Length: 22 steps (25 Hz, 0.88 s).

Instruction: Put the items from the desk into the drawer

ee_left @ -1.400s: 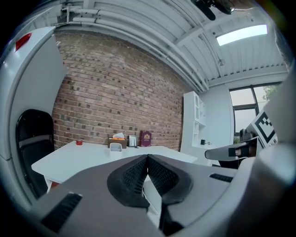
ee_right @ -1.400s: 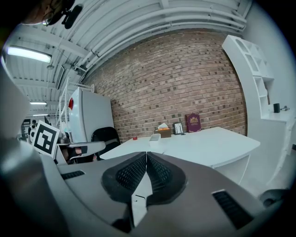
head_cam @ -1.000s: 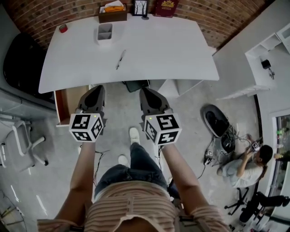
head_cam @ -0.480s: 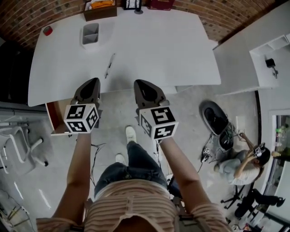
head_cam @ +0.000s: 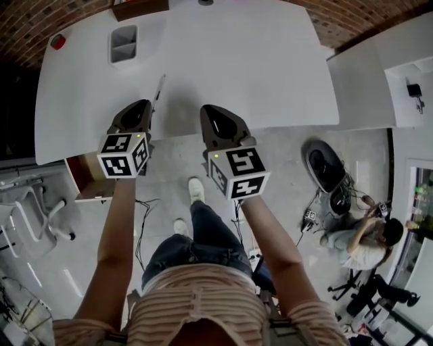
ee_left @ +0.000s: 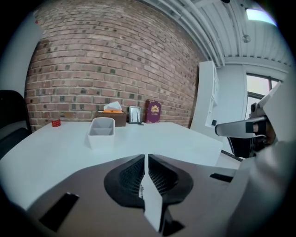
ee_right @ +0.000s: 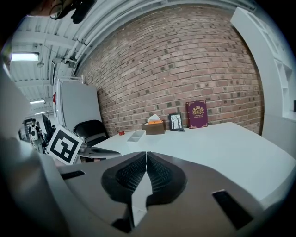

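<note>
Now, in the head view, both grippers have come forward. A second ago they hung over the floor short of the desk (head_cam: 257, 61), and their tips have since reached its near edge. The left gripper (head_cam: 141, 105) is just beside the pen (head_cam: 158, 86), while the right gripper (head_cam: 211, 110) is well apart from it. One drawer (head_cam: 82, 177) stands open under the desk's left end. I judge this the approach to a first pick, most likely the pen. Counted here are one pen, one tray (head_cam: 123, 44), one small red thing (head_cam: 58, 41) and one tissue box (head_cam: 139, 8).

The left gripper view shows its jaws pressed together with nothing between them. Beyond them stands the one tray, and at the wall are the tissue box, one frame (ee_left: 134, 114) and one book (ee_left: 153, 111).

The right gripper view also shows jaws closed on nothing. The same row lies ahead, making six items, all on the desk.
</note>
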Available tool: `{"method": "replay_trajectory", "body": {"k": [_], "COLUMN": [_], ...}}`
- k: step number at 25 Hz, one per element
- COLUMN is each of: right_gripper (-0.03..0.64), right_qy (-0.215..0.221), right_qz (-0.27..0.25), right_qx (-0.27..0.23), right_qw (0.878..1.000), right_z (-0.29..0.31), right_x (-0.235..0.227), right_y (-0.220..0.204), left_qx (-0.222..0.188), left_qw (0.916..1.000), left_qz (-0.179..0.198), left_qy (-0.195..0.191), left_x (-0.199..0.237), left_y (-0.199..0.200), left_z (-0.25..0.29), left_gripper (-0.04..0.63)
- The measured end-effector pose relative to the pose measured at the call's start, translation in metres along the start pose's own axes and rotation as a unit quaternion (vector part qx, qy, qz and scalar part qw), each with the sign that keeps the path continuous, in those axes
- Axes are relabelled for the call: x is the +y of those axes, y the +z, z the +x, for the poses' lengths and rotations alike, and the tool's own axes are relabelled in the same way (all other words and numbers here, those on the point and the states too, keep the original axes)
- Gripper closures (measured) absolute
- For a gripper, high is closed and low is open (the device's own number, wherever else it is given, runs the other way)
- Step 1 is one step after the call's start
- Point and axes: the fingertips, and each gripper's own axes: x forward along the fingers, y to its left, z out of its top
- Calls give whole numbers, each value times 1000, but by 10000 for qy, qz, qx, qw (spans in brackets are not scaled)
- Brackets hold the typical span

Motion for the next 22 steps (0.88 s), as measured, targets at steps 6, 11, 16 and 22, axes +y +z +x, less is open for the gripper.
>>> {"method": "replay_trajectory", "body": {"k": [6,11,16,22], "right_gripper": [600,600,600,600], "right_qy": [24,22,52,55], "right_qz": [38,4,28,53], "right_qx": [146,335,415,481], "right_qw": [9999,9994,9991,9988], "right_z": [17,30,32,38], "right_x": [-13,-20,-24,-27], "right_y": [-4,-11,-16,-19], "left_qx": [380,986,1621,2100], "left_qw": [9992,9950,9863,9771], "left_qz": [83,-29,227,292], "left_qy": [42,132,200,165], "left_x": [4,11,12,15], "left_y": [-5,-21,-41,-54], "left_z": [34,57,72,86], "left_gripper": [580,521,485,472]}}
